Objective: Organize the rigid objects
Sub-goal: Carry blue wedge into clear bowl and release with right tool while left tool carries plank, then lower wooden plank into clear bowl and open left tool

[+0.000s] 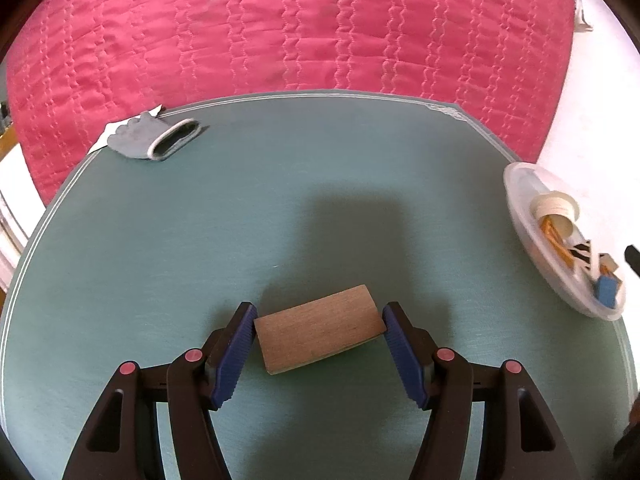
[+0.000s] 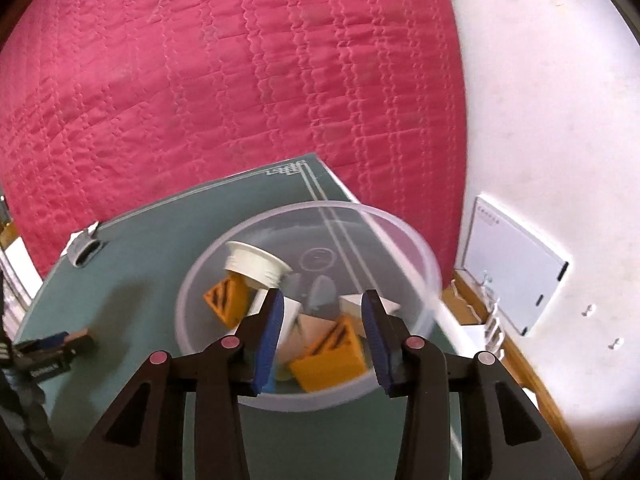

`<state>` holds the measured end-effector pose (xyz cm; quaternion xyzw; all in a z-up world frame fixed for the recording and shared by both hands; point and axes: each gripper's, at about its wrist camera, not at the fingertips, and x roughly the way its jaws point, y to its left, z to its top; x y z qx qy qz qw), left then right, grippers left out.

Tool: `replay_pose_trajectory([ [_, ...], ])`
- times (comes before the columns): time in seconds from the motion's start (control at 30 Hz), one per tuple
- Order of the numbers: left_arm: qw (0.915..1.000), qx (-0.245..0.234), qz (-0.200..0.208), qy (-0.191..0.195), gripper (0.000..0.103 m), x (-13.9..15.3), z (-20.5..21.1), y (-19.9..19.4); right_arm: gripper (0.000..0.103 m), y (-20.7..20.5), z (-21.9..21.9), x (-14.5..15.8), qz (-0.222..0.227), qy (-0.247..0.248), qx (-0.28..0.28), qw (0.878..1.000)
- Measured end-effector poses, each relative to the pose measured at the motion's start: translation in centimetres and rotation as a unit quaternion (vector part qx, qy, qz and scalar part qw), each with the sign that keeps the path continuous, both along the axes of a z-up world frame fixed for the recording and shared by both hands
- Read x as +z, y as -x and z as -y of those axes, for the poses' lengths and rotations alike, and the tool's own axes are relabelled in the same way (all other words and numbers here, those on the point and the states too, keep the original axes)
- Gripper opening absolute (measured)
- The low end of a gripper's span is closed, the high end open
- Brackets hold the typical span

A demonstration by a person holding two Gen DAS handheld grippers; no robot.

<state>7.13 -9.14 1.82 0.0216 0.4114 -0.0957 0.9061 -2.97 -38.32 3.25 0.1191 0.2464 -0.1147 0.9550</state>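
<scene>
Left wrist view: left gripper (image 1: 320,326) clamps the wooden block (image 1: 318,328) endwise between its pads – carry it level toward the clear bowl (image 2: 430,276), directly under the right gripper (image 2: 323,322), whose jaws stand narrowly parted – holding nothing.

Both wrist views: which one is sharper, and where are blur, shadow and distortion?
Left wrist view: sharp; the wooden block casts a dark shadow up the mat; the fisheye bends the mat's edge. Right wrist view: motion blur smears the bowl and its orange blocks.
</scene>
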Motion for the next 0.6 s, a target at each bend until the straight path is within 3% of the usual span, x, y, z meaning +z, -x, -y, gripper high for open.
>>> replay_pose_trajectory([
  [0.07, 0.9999, -0.011, 0.002, 0.003, 0.068, 0.4, 0.8, 0.2, 0.042, 0.6, 0.2, -0.2, 0.003, 0.011, -0.011, 1.000],
  [0.37, 0.9971, -0.074, 0.016, 0.006, 0.068, 2.2, 6.3, 0.8, 0.060, 2.7, 0.6, 0.3, 0.045, 0.014, -0.031, 0.998],
  [0.6, 0.9916, -0.124, 0.035, 0.010, 0.068, 3.9, 11.1, 0.9, 0.064, 3.1, 1.3, -0.1, 0.050, -0.010, -0.029, 0.998],
])
